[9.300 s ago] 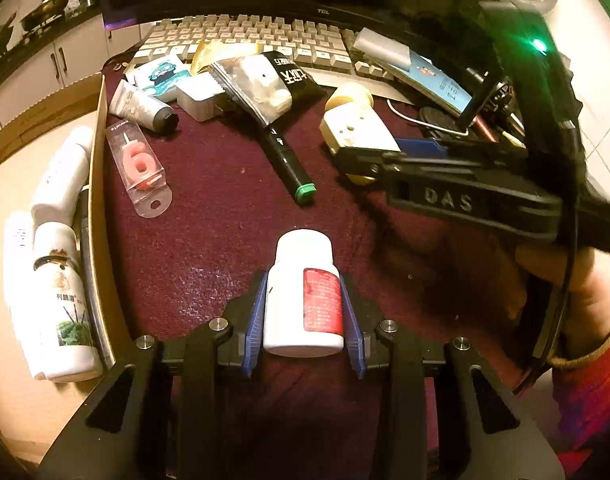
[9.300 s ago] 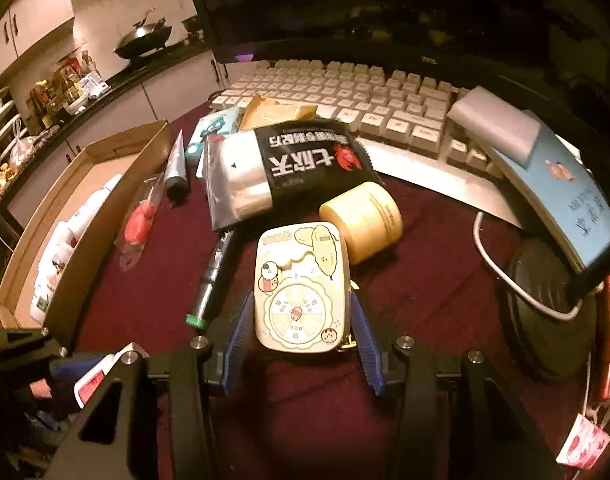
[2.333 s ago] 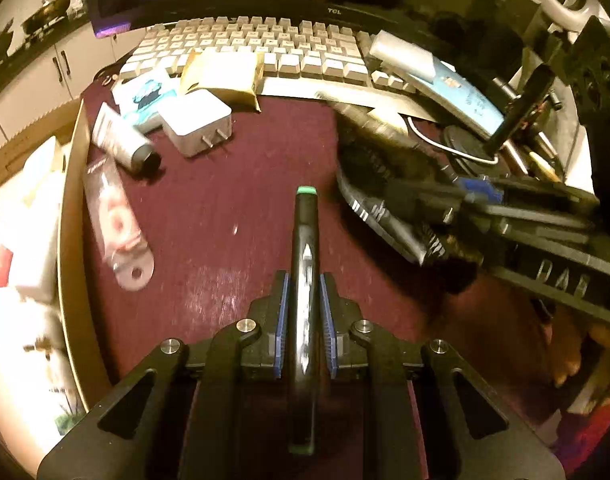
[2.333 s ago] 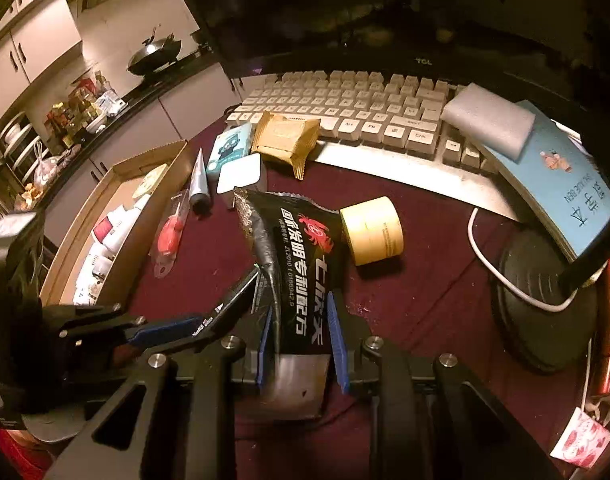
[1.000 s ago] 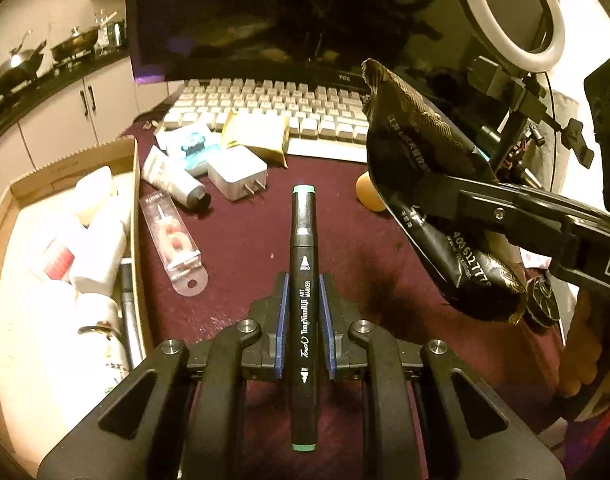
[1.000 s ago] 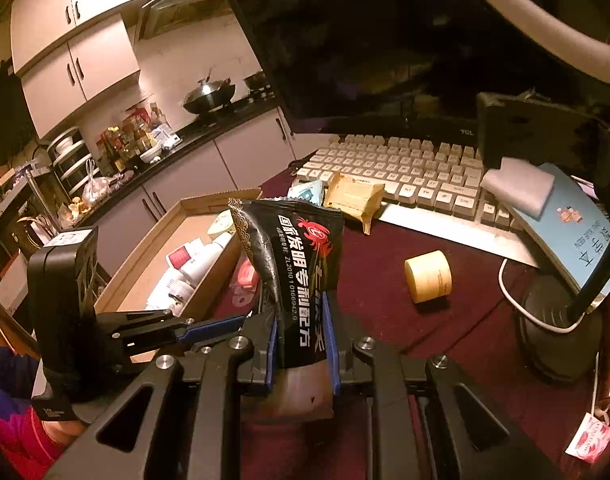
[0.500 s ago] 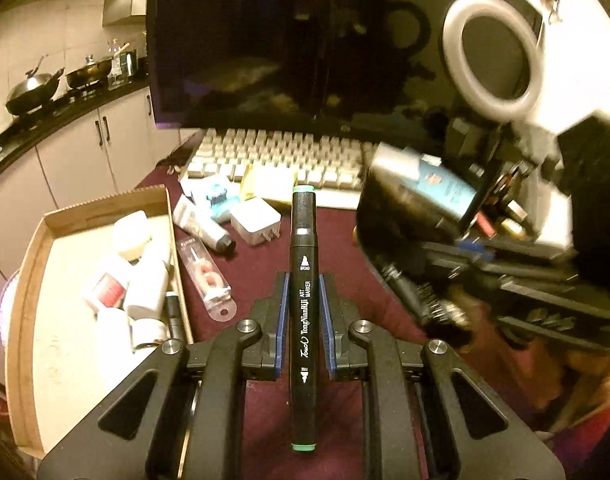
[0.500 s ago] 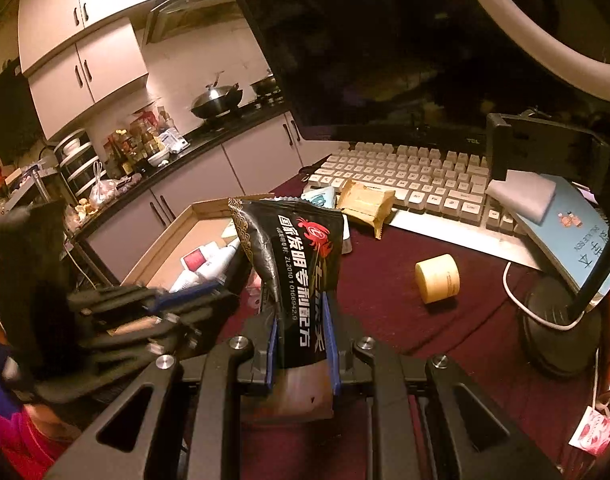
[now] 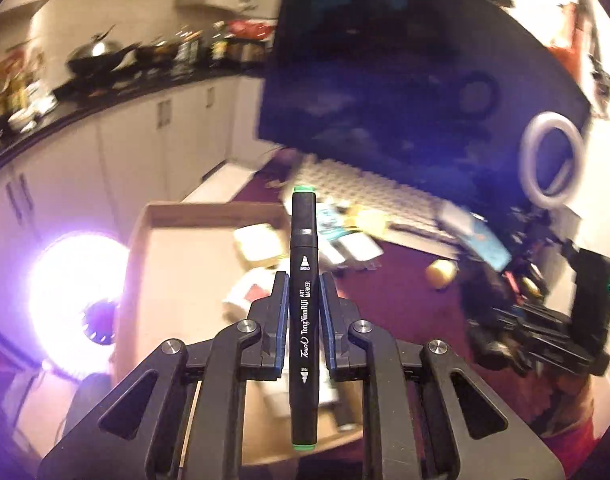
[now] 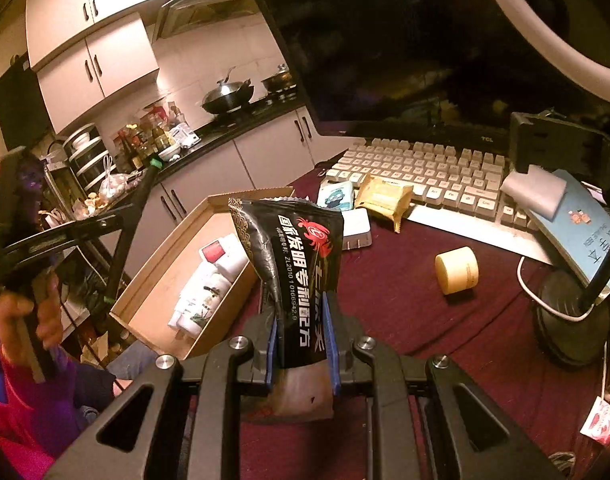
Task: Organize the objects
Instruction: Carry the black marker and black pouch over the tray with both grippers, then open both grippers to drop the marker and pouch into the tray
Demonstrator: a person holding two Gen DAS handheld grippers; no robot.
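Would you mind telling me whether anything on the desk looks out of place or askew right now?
Yes: the yellow jar lies tipped on its side on the maroon cloth, away from the cardboard box where the bottles are gathered. A tan packet also rests partly on the keyboard, overlapping its front edge.

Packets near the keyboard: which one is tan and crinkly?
The tan crinkled packet lying against the cream keyboard. The small packet left of it is white and teal, with a picture.
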